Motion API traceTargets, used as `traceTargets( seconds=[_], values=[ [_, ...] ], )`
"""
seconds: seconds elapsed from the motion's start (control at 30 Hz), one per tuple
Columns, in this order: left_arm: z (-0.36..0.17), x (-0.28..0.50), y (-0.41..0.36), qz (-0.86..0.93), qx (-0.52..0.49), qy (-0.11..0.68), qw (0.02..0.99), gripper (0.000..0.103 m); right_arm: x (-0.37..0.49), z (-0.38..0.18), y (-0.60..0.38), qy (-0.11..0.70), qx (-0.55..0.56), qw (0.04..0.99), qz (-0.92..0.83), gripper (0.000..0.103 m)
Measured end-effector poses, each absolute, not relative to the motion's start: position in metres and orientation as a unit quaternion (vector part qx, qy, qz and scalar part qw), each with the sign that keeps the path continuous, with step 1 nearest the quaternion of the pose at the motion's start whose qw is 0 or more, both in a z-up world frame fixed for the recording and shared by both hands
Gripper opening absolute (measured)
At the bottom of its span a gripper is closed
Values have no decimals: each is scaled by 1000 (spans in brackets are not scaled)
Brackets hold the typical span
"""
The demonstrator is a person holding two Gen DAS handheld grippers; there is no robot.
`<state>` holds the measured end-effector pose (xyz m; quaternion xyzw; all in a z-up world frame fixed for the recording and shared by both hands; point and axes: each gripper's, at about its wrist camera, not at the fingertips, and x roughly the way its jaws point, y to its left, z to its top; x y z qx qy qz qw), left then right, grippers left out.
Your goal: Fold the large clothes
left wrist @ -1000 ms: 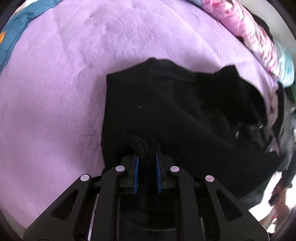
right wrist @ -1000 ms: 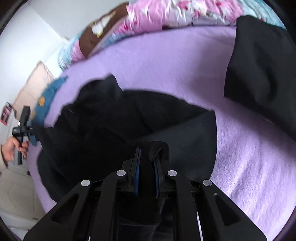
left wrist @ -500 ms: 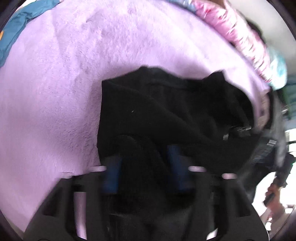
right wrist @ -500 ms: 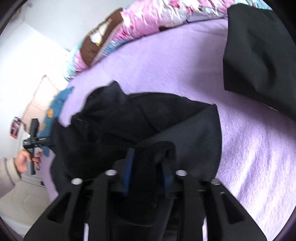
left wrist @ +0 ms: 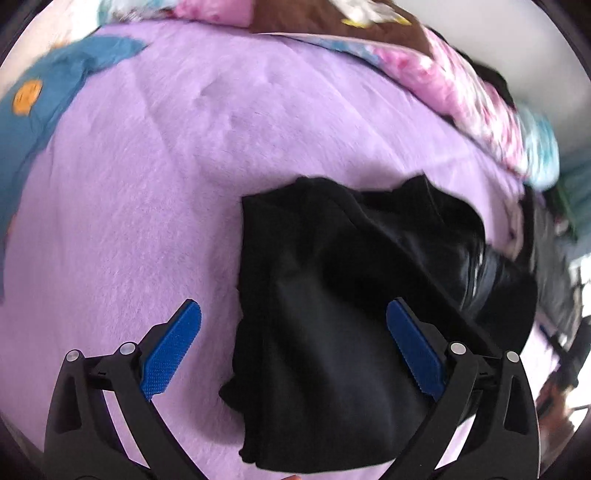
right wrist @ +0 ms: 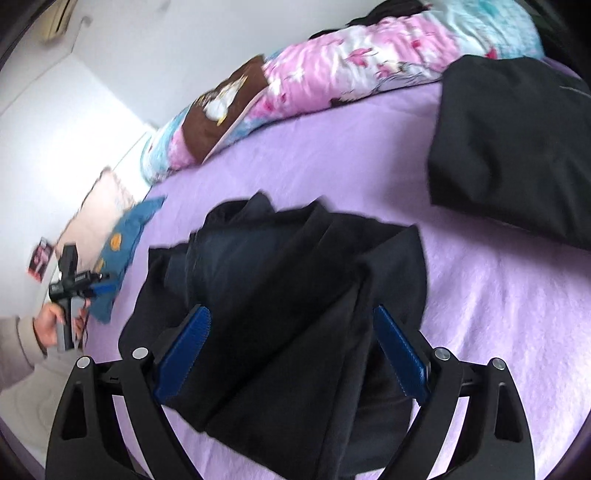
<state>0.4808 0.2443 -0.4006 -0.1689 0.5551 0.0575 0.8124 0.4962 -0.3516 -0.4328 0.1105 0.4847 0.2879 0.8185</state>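
A black garment [left wrist: 332, 314] lies bunched and partly folded on a bed covered with a purple blanket [left wrist: 147, 184]. In the left wrist view the bundle sits toward the near right part of the bed; its left edge runs fairly straight, and beyond it a wide stretch of bare blanket reaches to the far and left edges. A blue cloth with an orange spot [left wrist: 55, 85] lies at the far left corner, well apart from the garment. Along the far edge a pink floral quilt [left wrist: 461, 85] and a brown pillow [left wrist: 332, 18] are heaped. In the right wrist view a second dark folded garment [right wrist: 517, 155] rests near the far right corner, apart from the bundle, with a strip of bare blanket between them.

The left tongs [left wrist: 293, 350] are spread wide and grip nothing. The left blue pad [left wrist: 171, 350] is over bare blanket just beside the garment's left edge; the other is over the black fabric. Whether either pad touches the cloth cannot be told.

The right tongs [right wrist: 291, 350] are likewise spread wide, holding nothing, with both pads [right wrist: 183, 354] over the near folds of the garment. At the left edge of that view the person's left hand [right wrist: 55, 325] holds the other tool's handle.
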Motion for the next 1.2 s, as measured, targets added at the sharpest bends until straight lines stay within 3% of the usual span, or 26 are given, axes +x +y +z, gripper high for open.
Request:
traceTargets(
  seconds=[0.17, 0.43, 0.67, 0.83, 1.03, 1.2],
  values=[
    [-404, 465, 190, 31, -65, 547, 834, 97, 481, -430, -322, 482, 66, 816, 312, 88],
    [-428, 441, 135, -7, 92, 542, 835, 97, 464, -404, -250, 437, -176, 788, 396, 88],
    [-438, 440, 155, 20, 70, 552, 830, 97, 497, -411, -231, 466, -271, 738, 406, 88],
    [-443, 451, 160, 7, 140, 549, 824, 97, 521, -408, -214, 450, -338, 703, 434, 88],
    [-452, 473, 176, -12, 146, 568, 810, 97, 542, -414, -169, 418, -455, 607, 499, 88],
    [-439, 505, 172, -58, 202, 529, 822, 97, 578, -436, -162, 468, -472, 542, 514, 80]
  ],
)
